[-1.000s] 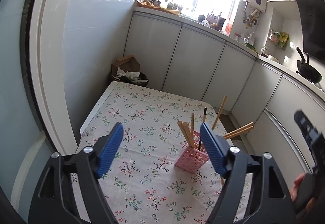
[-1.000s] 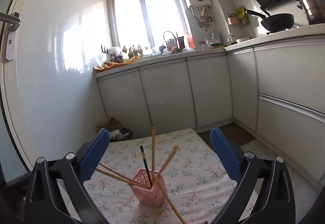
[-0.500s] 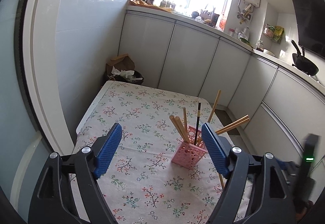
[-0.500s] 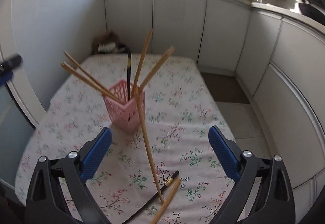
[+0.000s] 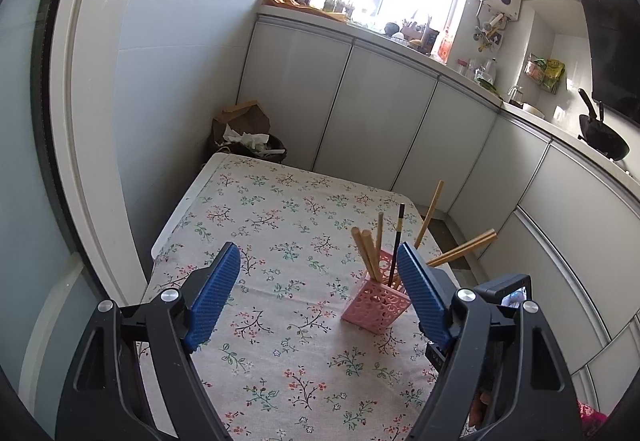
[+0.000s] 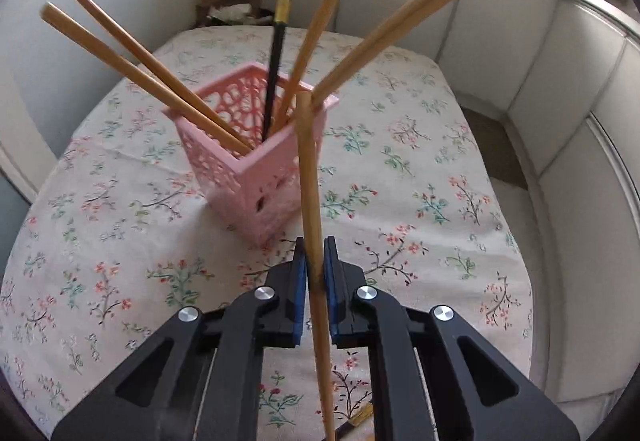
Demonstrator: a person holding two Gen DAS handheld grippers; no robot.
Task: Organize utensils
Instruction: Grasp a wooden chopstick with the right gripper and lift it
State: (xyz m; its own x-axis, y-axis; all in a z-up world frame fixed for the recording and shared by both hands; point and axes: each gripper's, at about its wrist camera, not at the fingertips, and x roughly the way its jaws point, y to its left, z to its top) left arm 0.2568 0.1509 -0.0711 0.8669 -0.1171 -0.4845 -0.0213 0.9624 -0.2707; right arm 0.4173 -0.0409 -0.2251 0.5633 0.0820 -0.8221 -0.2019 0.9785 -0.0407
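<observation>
Right gripper (image 6: 315, 269) clamped on a wooden chopstick (image 6: 310, 177), low centre of frame, tip reaching the pink holder (image 6: 256, 165) rim just above. Left gripper (image 5: 320, 293) spread wide, gripping nothing, holder (image 5: 376, 303) just inside its right finger.

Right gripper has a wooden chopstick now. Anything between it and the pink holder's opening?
Nothing solid blocks it. The held chopstick tops out near the pink holder rim; leaning chopsticks already inside crowd that corner.

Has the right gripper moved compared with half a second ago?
Yes. The right gripper has moved in toward the pink holder, which looms larger in its view, and it is now shut on a wooden chopstick.
</observation>
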